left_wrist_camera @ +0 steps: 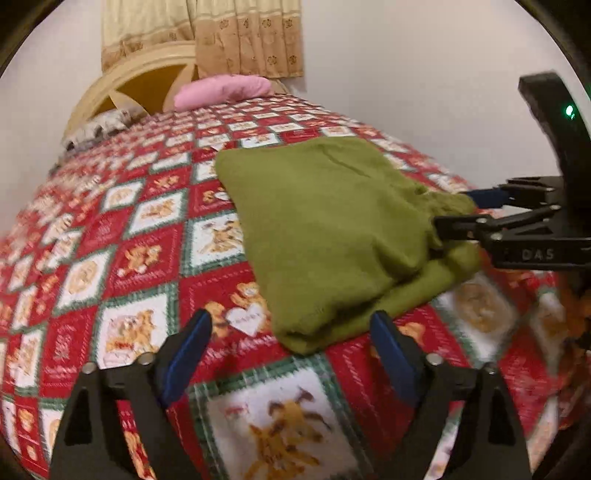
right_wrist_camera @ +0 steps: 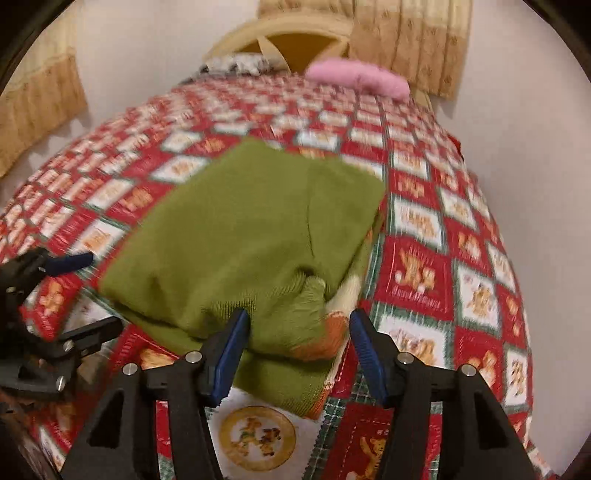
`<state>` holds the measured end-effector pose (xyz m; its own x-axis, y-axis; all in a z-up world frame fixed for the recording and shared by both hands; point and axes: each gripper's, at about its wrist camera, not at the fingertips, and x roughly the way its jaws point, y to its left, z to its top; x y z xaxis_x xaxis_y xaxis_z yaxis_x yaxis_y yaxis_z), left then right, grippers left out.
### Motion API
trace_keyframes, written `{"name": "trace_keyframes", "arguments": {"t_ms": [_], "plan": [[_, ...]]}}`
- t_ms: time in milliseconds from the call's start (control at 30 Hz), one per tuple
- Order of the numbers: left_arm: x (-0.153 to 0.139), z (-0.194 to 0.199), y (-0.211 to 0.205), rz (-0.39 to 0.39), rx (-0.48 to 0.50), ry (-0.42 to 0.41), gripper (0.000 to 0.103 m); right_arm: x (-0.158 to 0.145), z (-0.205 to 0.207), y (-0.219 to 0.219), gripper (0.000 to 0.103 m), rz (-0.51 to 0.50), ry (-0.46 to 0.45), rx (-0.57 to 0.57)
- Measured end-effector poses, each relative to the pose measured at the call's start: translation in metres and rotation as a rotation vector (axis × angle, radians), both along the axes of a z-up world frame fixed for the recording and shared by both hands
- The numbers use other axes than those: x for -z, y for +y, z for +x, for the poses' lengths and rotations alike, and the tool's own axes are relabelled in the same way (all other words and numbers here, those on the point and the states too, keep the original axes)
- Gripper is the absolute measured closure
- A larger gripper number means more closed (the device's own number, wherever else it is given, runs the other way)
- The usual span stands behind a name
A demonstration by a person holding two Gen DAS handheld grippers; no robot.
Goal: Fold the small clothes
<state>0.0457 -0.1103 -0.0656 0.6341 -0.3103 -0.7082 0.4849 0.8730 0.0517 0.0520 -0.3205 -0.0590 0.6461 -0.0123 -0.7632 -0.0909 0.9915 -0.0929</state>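
red teddy-bear bedspread [left_wrist_camera: 140, 258] holds folded green garment [left_wrist_camera: 325, 229]; both grippers' fingers spread, empty.

The letters "DAS" stood on the black body of the right gripper [left_wrist_camera: 448, 212]. Script on the bedspread [left_wrist_camera: 122, 236] was too blurred to read.

Both views motion-blurred; bedspread [left_wrist_camera: 140, 229] print lettering unreadable. Right claw [left_wrist_camera: 456, 212] body cut by right edge in left wrist view. Left claw [right_wrist_camera: 86, 291] body cut by left edge in right wrist view. Green garment [right_wrist_camera: 243, 236] folded: under layers hidden, type indeterminable. Headboard [left_wrist_camera: 122, 83] partly behind curtain [left_wrist_camera: 236, 33] and pink pillow [left_wrist_camera: 225, 90].
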Motion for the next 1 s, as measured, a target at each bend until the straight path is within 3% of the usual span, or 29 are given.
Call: {"name": "trace_keyframes", "arguments": {"t_ms": [67,100,167,233,300,400,533,600,700,800,867,1000], "plan": [[0.008,0.009,-0.006,0.061,-0.037,-0.018,0.015,0.009,0.002,-0.002,0.085,0.056,0.027,0.009],[0.01,0.014,-0.003,0.059,-0.061,-0.016,0.025,0.01,-0.001,-0.002,0.088,0.066,0.032,0.023],[0.01,0.026,0.016,-0.077,-0.04,0.076,0.07,0.004,-0.014,-0.008,0.089,0.162,0.015,0.029],[0.01,0.031,0.033,-0.18,-0.019,0.145,0.08,-0.002,-0.027,-0.019,0.09,0.302,-0.004,0.027],[0.011,0.029,0.039,-0.185,-0.006,0.14,0.08,0.004,-0.04,-0.031,0.09,0.42,-0.003,0.037],[0.019,0.019,0.035,-0.139,0.015,0.139,0.08,0.036,-0.047,-0.031,0.093,0.328,0.036,0.086],[0.016,0.009,0.039,-0.091,-0.003,0.105,0.052,0.05,-0.057,-0.058,0.095,0.535,-0.013,0.125],[0.007,0.006,0.051,-0.11,0.022,0.118,0.043,0.047,-0.057,-0.06,0.095,0.559,-0.013,0.137],[-0.011,0.002,0.07,-0.128,0.04,0.086,0.042,0.032,-0.066,-0.055,0.093,0.488,-0.021,0.153],[-0.025,0.011,0.075,-0.126,0.007,0.028,0.032,0.004,-0.085,-0.052,0.091,0.266,-0.115,0.256],[-0.03,0.026,0.068,-0.125,-0.012,0.005,0.032,-0.014,-0.086,-0.042,0.091,0.251,-0.172,0.225],[-0.033,0.053,0.039,-0.17,-0.06,0.001,0.028,-0.027,-0.064,-0.01,0.091,0.255,-0.185,0.117]]}}
